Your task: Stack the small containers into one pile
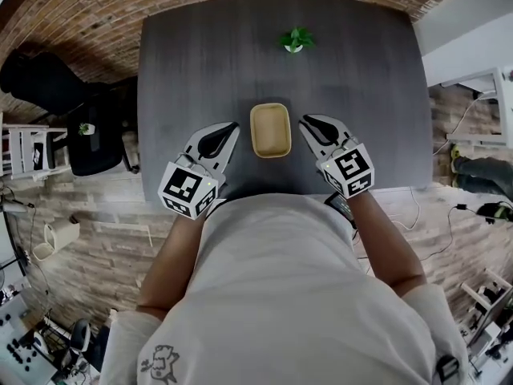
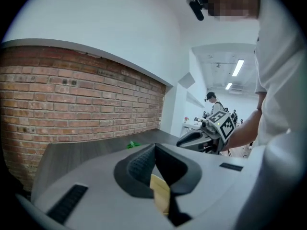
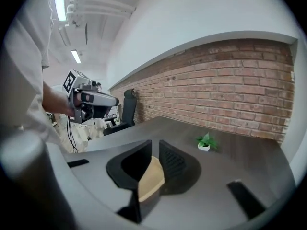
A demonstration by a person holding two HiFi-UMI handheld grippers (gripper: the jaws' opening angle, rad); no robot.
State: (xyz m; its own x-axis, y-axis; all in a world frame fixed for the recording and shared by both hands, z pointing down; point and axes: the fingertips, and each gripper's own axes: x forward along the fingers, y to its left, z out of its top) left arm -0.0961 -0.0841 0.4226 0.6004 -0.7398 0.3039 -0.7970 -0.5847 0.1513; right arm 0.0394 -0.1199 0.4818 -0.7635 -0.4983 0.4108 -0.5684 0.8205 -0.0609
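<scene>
Judging by the lone pile [image 1: 270, 129] on the worktop [image 1: 200, 54], stacking looks done. The left hand-held gripper [image 1: 232, 127], at its 9 o'clock, is pressed together. The right hand-held gripper [image 1: 305, 123], at 3 o'clock, is slightly spread and empty.

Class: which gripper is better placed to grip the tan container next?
Right, probably. The right gripper and left gripper flank the tan container equally, but only the right's fingers stand slightly apart; the left's are shut.

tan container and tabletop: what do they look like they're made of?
tan container: probably moulded plastic, possibly fibre pulp; even matte tan, rounded corners, soft rim, no glare. tabletop: likely wood-effect laminate; dark grey, matte, with faint grain-like streaks and only a dull sheen.
</scene>
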